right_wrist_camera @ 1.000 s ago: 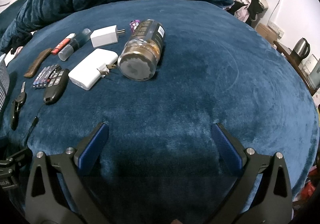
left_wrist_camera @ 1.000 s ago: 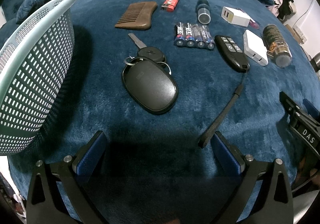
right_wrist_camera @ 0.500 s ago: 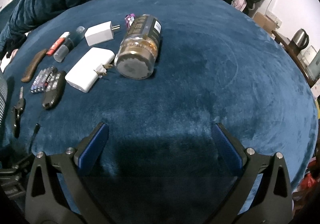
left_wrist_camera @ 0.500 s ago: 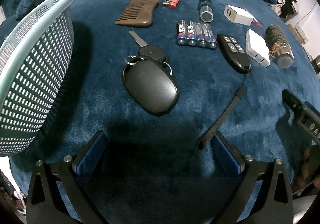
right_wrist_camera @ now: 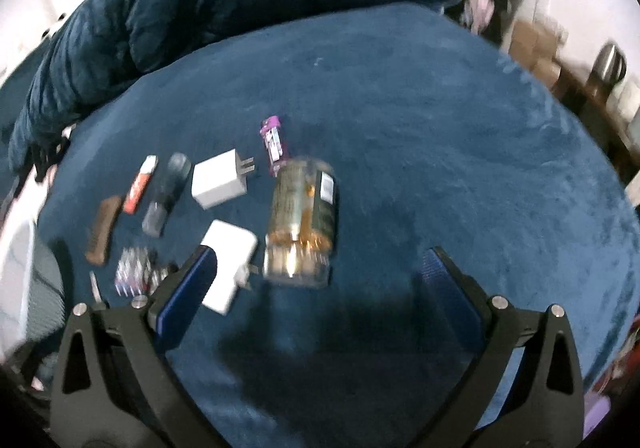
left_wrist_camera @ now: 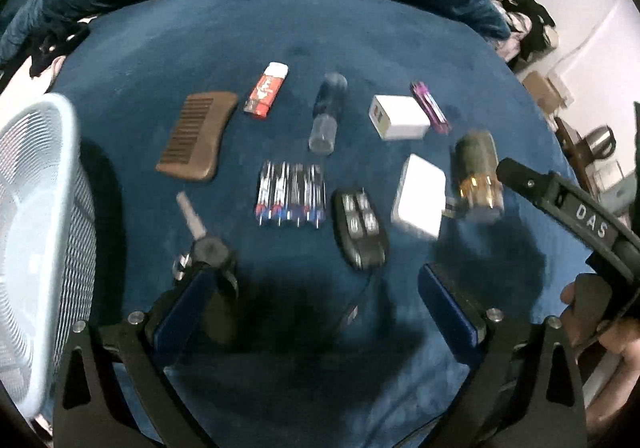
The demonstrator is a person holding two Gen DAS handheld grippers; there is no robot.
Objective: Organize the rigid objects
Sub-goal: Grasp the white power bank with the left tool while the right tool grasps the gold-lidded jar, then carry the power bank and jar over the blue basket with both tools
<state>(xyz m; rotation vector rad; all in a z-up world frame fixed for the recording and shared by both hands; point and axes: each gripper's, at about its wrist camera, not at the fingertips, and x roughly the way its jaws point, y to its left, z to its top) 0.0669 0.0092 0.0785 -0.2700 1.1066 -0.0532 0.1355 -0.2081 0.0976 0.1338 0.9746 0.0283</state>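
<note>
Small objects lie on a blue plush surface: a brown comb [left_wrist_camera: 194, 136], a red lighter [left_wrist_camera: 266, 90], a clear tube [left_wrist_camera: 328, 112], batteries [left_wrist_camera: 290, 194], a black remote [left_wrist_camera: 360, 228], two white chargers [left_wrist_camera: 398, 117] [left_wrist_camera: 420, 196], a jar [left_wrist_camera: 478, 172] on its side and a car key [left_wrist_camera: 204, 242]. My left gripper [left_wrist_camera: 316, 308] is open above the key and the remote. My right gripper [right_wrist_camera: 320, 288] is open just in front of the jar [right_wrist_camera: 302, 224] and the large charger [right_wrist_camera: 228, 264]. The frames are blurred.
A pale blue mesh basket [left_wrist_camera: 36, 232] stands at the left edge. The right gripper's body and a hand [left_wrist_camera: 592, 248] show at the right of the left wrist view. A dark blue quilt [right_wrist_camera: 200, 0] is heaped at the back. A kettle [right_wrist_camera: 610, 62] stands far right.
Both grippers have moved forward and tilted up, so the objects sit closer to the fingers. The black key fob is now mostly hidden under the left finger. Both stay open.
</note>
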